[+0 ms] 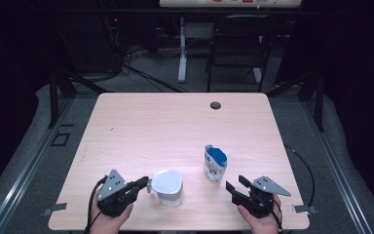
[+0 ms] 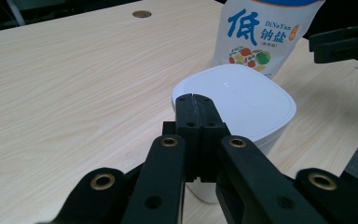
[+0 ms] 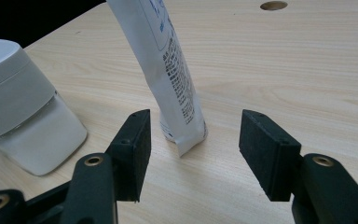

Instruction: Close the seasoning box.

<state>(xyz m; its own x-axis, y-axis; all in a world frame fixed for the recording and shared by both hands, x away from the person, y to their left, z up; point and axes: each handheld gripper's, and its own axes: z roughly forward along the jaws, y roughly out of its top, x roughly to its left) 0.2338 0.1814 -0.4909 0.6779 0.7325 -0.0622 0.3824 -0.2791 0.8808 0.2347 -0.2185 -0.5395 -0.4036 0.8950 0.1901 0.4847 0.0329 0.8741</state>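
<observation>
White lidded container upright near table's front edge, contents hidden, salt pouch standing upright just right of it, left gripper clenched empty beside container, right gripper spread wide, facing pouch.

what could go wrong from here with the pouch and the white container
The salt pouch stands thin and leaning; the open right gripper sits just short of it, so a push forward might tip it before the fingers close. The left gripper, shut beside the white container, could nudge it toward the table's near edge.
</observation>
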